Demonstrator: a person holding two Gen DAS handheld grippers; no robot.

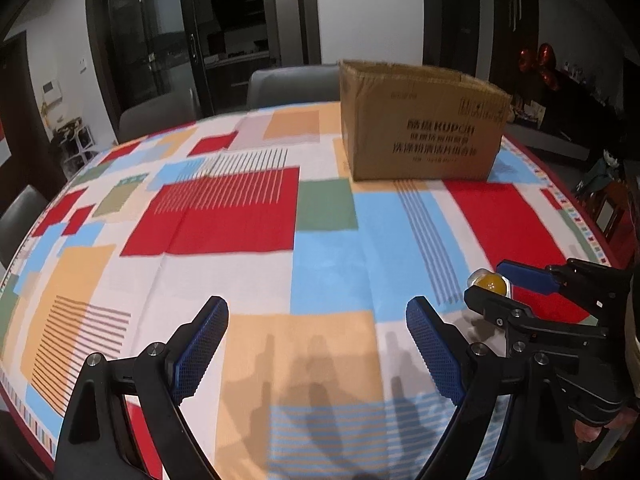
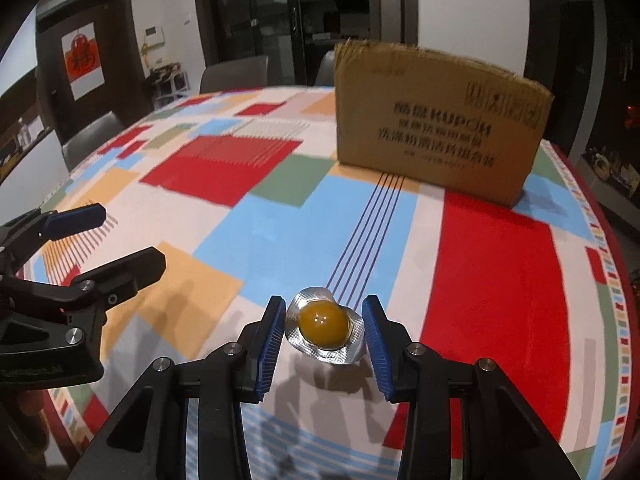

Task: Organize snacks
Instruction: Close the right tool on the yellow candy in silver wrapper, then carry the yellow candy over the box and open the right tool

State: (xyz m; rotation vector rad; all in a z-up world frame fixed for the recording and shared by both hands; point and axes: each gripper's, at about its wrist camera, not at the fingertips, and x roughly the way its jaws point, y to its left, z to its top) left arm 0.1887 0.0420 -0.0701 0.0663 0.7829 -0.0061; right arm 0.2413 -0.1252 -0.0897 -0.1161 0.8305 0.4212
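A small snack (image 2: 323, 326), an orange-yellow jelly dome in a crinkled silver blister pack, sits between the blue pads of my right gripper (image 2: 325, 325), which is shut on it and holds it above the tablecloth. The snack also shows in the left wrist view (image 1: 491, 283), with my right gripper (image 1: 490, 280) at the right. My left gripper (image 1: 318, 320) is open and empty over the table's near part; it appears at the left of the right wrist view (image 2: 132, 236). An open brown cardboard box (image 2: 432, 120) stands at the table's far side (image 1: 420, 124).
The round table has a colourful patchwork cloth (image 1: 256, 216) with a red border at its edge (image 2: 616, 280). Grey chairs (image 1: 292, 84) stand around the far side. Dark glass doors and cabinets are behind.
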